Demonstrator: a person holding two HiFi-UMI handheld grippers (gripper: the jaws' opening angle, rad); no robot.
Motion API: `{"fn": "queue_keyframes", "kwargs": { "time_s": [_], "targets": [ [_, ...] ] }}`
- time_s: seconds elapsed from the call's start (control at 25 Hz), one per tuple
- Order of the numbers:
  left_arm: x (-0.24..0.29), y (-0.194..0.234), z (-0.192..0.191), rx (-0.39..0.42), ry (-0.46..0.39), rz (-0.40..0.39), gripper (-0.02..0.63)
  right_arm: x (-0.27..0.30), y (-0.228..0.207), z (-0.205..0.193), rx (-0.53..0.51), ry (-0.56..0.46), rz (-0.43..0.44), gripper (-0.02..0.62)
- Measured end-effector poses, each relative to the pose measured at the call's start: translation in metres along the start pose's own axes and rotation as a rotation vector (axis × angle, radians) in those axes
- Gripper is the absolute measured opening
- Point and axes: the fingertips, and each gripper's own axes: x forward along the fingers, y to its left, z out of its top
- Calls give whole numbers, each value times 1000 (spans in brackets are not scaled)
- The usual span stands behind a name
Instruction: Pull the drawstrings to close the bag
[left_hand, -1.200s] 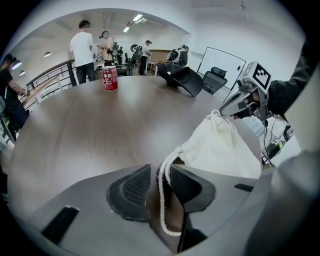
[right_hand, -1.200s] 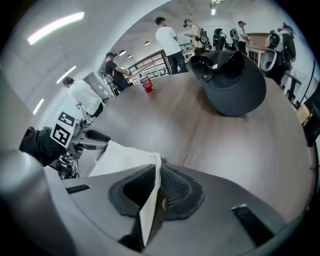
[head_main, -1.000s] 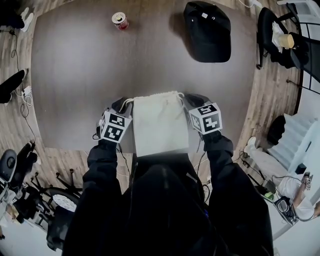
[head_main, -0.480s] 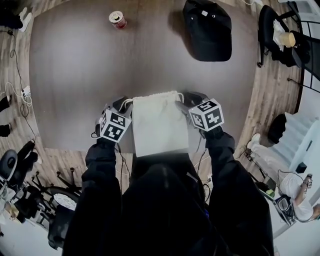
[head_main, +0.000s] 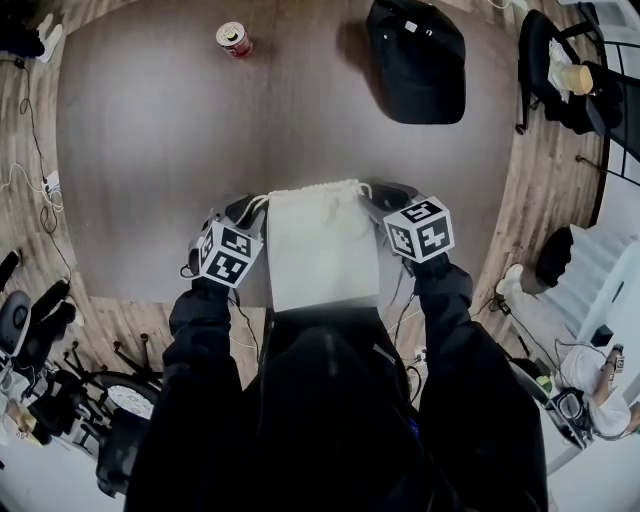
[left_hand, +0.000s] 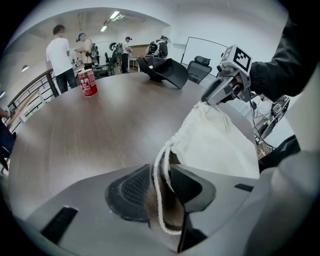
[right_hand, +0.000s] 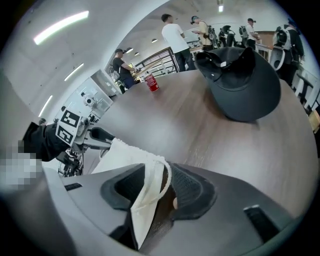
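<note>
Tabletop (head_main: 150, 150) roomy beyond a flat cream bag (head_main: 320, 250) at its near edge. Left gripper (left_hand: 163, 188) gapes round one drawstring (left_hand: 156, 185) — right gripper (right_hand: 158, 192) is closing round the other drawstring (right_hand: 168, 181).

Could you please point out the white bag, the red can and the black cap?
white bag (head_main: 322, 250): head view, middle of cloth.
red can (head_main: 235, 39): head view, its top.
black cap (head_main: 418, 62): head view, its crown.
</note>
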Motion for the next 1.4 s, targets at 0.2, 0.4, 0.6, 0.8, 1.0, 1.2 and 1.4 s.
{"fn": "queue_keyframes", "kwargs": {
  "time_s": [0.2, 0.4, 0.6, 0.8, 1.0, 1.2, 1.4],
  "targets": [
    [3, -1, 4, 21, -3, 16, 137, 3, -13, -3, -33, 34, -67, 160],
    [3, 0, 5, 59, 13, 3, 137, 16, -9, -8, -61, 89, 23, 158],
    [4, 0, 4, 78, 15, -20, 135, 18, 4, 0, -60, 70, 105, 39],
    [4, -2, 6, 81, 8, -17, 92, 10, 20, 5, -96, 54, 143, 31],
    [4, 3, 8, 17, 13, 34, 38, 4, 23, 9, -105, 39, 141, 31],
    [-11, 9, 9, -92, -21, 90, 35, -11, 15, 11, -107, -1, 32, 29],
    [-42, 18, 30, -289, -121, 200, 34, -32, 13, 25, -136, -71, -158, 26]
  ]
}}
